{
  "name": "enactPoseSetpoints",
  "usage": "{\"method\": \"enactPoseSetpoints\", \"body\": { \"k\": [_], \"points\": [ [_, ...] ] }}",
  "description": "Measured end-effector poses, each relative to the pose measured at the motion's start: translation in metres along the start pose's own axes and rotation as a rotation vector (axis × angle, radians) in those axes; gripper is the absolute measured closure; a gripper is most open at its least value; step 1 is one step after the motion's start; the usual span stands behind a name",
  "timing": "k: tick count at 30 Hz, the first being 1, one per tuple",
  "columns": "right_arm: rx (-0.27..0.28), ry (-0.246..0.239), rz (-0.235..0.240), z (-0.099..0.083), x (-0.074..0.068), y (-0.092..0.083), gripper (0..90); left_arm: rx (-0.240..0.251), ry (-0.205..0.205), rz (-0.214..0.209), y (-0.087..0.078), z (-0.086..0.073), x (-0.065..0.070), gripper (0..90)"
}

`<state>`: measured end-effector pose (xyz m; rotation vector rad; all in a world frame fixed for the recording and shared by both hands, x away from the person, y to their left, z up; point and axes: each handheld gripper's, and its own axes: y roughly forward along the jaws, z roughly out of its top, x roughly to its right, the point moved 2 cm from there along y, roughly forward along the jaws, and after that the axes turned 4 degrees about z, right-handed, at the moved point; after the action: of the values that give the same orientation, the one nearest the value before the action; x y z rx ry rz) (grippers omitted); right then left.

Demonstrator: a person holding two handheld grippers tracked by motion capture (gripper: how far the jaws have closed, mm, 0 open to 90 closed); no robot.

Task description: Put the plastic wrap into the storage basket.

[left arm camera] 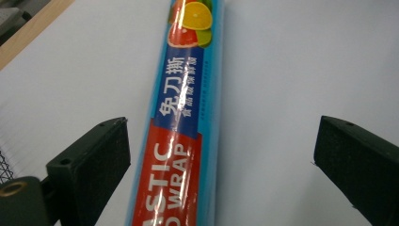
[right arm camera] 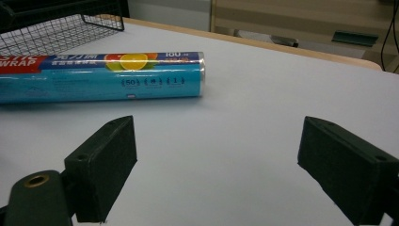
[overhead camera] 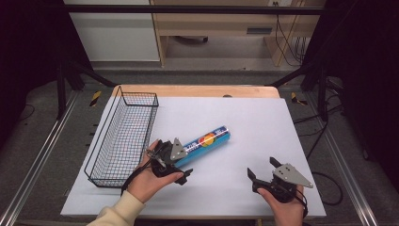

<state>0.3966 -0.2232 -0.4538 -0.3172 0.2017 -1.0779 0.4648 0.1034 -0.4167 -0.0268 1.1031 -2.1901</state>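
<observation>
A blue roll of plastic wrap (overhead camera: 207,141) with a red label and fruit pictures lies slantwise on the white table top (overhead camera: 249,117). My left gripper (overhead camera: 175,160) straddles its near left end. In the left gripper view the roll (left arm camera: 181,117) runs up between the wide-apart jaws, nearer the left pad (left arm camera: 101,155); neither pad presses on it. My right gripper (overhead camera: 261,167) stands open near the table's front right, nothing between its fingers. In the right gripper view (right arm camera: 216,160) the roll (right arm camera: 103,77) lies farther off at the left.
A black wire basket (overhead camera: 122,136) stands along the table's left side, close beside the left hand, and shows at the upper left of the right gripper view (right arm camera: 56,28). A wooden table edge (overhead camera: 197,90) runs along the back.
</observation>
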Motion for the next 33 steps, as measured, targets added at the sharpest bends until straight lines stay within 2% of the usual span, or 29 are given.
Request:
{"method": "enactPoseSetpoints", "body": {
  "k": [4,5,8,10,11,12,15,17,19,21,23,32,33],
  "points": [
    [-0.011,0.003,0.004,-0.001,0.003,0.001,12.0,-0.035,-0.011,-0.001,0.007,0.005,-0.009,5.1],
    [-0.014,-0.005,0.006,-0.001,0.002,0.001,12.0,-0.052,-0.002,0.012,0.012,0.009,-0.013,5.0],
    [-0.019,-0.014,0.011,-0.001,-0.001,0.002,12.0,-0.064,0.012,0.015,0.017,0.016,-0.016,5.6],
    [-0.021,-0.020,0.011,-0.001,-0.001,0.002,12.0,-0.065,0.001,-0.012,0.025,0.021,-0.016,5.6],
    [-0.029,-0.018,0.016,-0.001,-0.001,0.003,12.0,-0.049,-0.026,-0.032,0.034,0.025,-0.017,6.0],
    [-0.029,-0.018,0.016,-0.001,-0.001,0.003,12.0,-0.049,-0.026,-0.032,0.034,0.025,-0.017,6.7],
    [-0.031,-0.019,0.020,-0.002,-0.001,0.003,12.4,-0.040,-0.044,-0.040,0.049,0.027,-0.020,7.3],
    [-0.032,-0.020,0.020,-0.002,-0.001,0.003,12.4,-0.053,-0.059,-0.062,0.058,0.026,-0.022,7.5],
    [-0.034,-0.017,0.026,-0.002,-0.001,0.004,12.4,-0.065,-0.067,-0.066,0.064,0.027,-0.022,8.3],
    [-0.034,-0.018,0.028,-0.001,-0.002,0.004,12.4,-0.095,-0.048,-0.068,0.072,0.028,-0.021,9.0],
    [-0.035,-0.017,0.029,-0.001,-0.002,0.004,12.4,-0.101,-0.040,-0.073,0.074,0.028,-0.021,9.3],
    [-0.039,-0.026,0.040,-0.002,-0.002,0.004,12.6,-0.140,-0.042,-0.082,0.086,0.030,-0.019,14.9],
    [-0.040,-0.028,0.042,-0.002,-0.002,0.005,12.6,-0.151,-0.028,-0.078,0.087,0.031,-0.020,14.9]
  ]
}}
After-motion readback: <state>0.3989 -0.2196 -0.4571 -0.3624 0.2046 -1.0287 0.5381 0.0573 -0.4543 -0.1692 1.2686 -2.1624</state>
